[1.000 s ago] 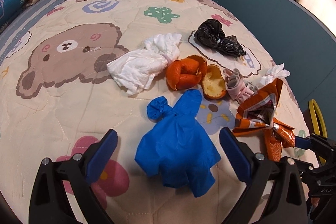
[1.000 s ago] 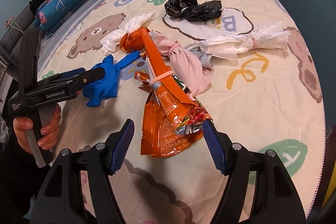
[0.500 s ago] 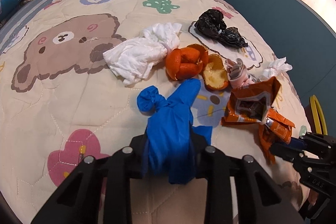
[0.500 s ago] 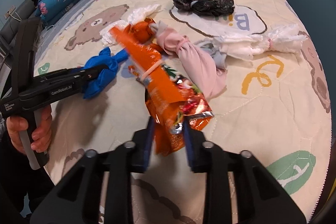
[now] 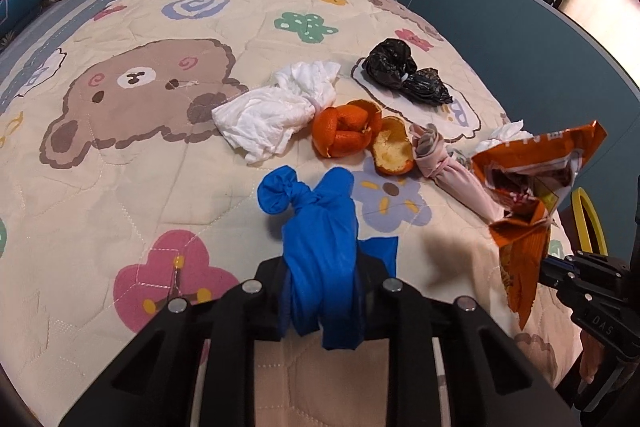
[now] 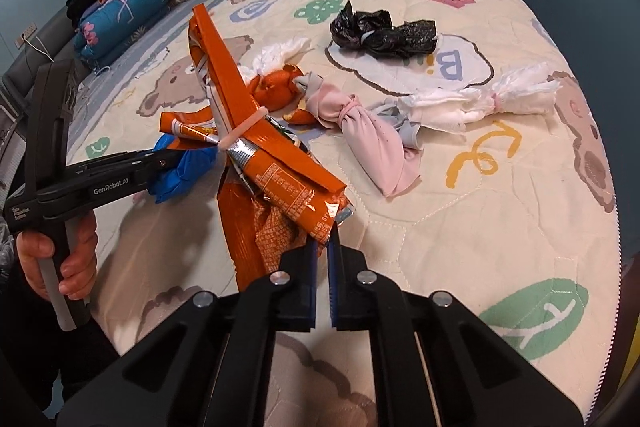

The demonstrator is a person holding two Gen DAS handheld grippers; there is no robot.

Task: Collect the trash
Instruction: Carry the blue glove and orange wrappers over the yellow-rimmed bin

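The left gripper (image 5: pixel 322 267) is seen closed tight on a knotted blue glove (image 5: pixel 316 227), whose bulk is pinched between the jaws while its knotted end stands up just above the quilt (image 5: pixel 120 167). The right gripper (image 6: pixel 323 259) is likewise clamped shut, its blue pads nipping the lower edge of an orange snack wrapper (image 6: pixel 272 163), which is bound with a pale band and lifted off the bedding; in the left wrist view the same wrapper (image 5: pixel 528 179) is shown hanging open at the right. Left lying on the quilt are orange peel (image 5: pixel 348 131), a knotted white tissue bundle (image 5: pixel 276 111), a tied pink cloth (image 6: pixel 368 139), a second white bundle (image 6: pixel 484 99) and a crumpled black bag (image 6: pixel 384 33). The pink cloth appears to touch the peel, though the overlap is hard to judge. Folded pillows (image 6: pixel 132 11) are stacked at the head of the bed.
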